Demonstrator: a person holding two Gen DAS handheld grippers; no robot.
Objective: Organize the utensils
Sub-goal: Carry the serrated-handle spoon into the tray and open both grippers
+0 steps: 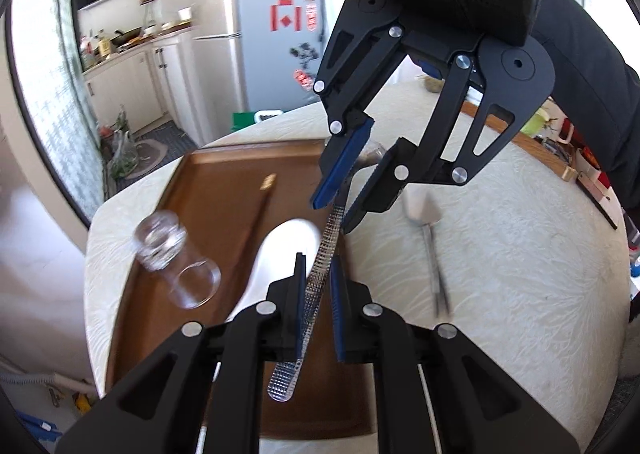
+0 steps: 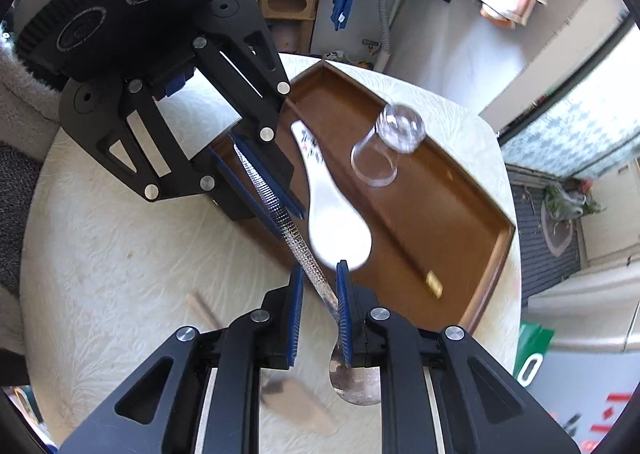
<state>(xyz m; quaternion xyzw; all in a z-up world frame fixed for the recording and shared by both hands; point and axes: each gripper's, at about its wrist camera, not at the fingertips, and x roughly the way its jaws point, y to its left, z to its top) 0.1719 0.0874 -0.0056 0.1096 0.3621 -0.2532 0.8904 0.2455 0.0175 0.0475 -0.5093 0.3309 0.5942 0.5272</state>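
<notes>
**Metal spoon held between both grippers above the tray edge**

We take the brown wooden tray [image 1: 224, 190] as our landmark. It lies on a table covered with a cream patterned cloth [image 1: 500, 254].

We see a metal spoon [image 1: 320, 270] with a textured handle, suspended in the air over the tray's long edge on the side nearest the open cloth. Our left gripper [image 1: 318, 286] has its fingers closed on the handle near its flat end. Our right gripper [image 2: 318, 310] sits at the bowl end: the neck of the spoon passes between its two blue pads, touching one of them. We cannot tell whether these fingers press the spoon firmly or only bracket it; a gap shows beside the other pad. The spoon's bowl [image 2: 356, 382] hangs below the right gripper's fingers.

Inside the tray we see a white ceramic spoon [image 2: 332, 214], lying flat near the same long edge, and a wooden chopstick with a gold tip [image 1: 264, 198] lying along the tray's length. A clear glass cup [image 1: 176, 258] appears tilted over the tray's far long edge.

Outside the tray, on the cloth, a second metal spoon [image 1: 430, 246] lies well apart from it.
</notes>
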